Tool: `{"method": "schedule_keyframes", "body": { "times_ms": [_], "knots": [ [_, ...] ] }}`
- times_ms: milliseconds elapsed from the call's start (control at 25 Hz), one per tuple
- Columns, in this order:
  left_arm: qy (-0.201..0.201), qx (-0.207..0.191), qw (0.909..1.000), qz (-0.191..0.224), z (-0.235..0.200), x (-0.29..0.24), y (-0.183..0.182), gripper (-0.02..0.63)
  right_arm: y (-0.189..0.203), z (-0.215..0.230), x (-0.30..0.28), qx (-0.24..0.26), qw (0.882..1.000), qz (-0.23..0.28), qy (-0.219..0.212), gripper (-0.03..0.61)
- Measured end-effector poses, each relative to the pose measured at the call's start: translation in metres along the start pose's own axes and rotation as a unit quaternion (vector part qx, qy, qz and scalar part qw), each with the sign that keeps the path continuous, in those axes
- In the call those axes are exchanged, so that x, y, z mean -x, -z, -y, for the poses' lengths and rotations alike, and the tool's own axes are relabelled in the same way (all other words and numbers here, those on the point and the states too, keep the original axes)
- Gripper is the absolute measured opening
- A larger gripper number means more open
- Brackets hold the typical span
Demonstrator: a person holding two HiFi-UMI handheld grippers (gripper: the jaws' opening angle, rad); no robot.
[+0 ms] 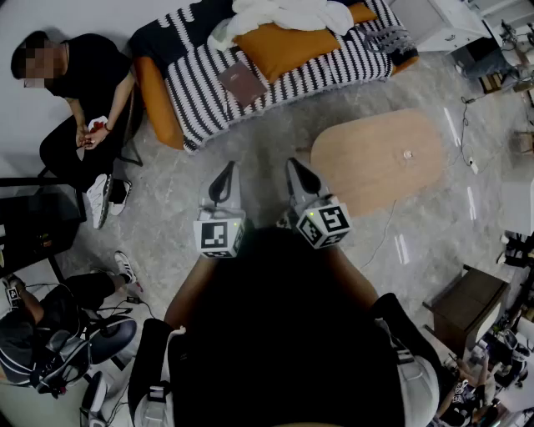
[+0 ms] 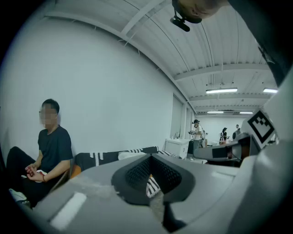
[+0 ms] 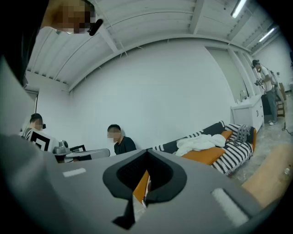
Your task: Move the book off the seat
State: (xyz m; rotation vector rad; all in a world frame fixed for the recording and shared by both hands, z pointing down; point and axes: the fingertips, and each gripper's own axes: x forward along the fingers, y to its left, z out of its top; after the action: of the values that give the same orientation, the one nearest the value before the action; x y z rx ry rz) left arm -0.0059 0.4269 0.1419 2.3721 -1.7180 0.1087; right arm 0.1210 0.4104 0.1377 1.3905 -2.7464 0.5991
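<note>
A thin brown book (image 1: pixel 242 82) lies flat on the black-and-white striped seat of the sofa (image 1: pixel 334 62), left of an orange cushion (image 1: pixel 292 46). My left gripper (image 1: pixel 224 177) and right gripper (image 1: pixel 299 169) are held side by side over the floor, well short of the sofa, both pointing toward it. Each is shut with nothing between its jaws. In the left gripper view the left gripper (image 2: pixel 151 157) shows a strip of striped cover beyond its tips. The right gripper (image 3: pixel 147 155) faces the sofa (image 3: pixel 238 151). The book does not show in either gripper view.
A white cloth (image 1: pixel 279 15) is heaped on the cushion. An oval wooden coffee table (image 1: pixel 380 158) stands right of my grippers. A person in black (image 1: pixel 83 92) sits left of the sofa. A dark box (image 1: pixel 467 304) is at the lower right, another person (image 1: pixel 33 334) at the lower left.
</note>
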Motion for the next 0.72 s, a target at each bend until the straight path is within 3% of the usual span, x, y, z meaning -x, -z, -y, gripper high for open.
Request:
{"method": "schedule_keyframes", "body": {
  "times_ms": [720],
  "knots": [
    [0.011,-0.010,0.9997,0.019,-0.038,0.006,-0.003,0.006,0.009,-0.017,-0.025,-0.021,1.000,0.000,0.022,0.008]
  ]
}}
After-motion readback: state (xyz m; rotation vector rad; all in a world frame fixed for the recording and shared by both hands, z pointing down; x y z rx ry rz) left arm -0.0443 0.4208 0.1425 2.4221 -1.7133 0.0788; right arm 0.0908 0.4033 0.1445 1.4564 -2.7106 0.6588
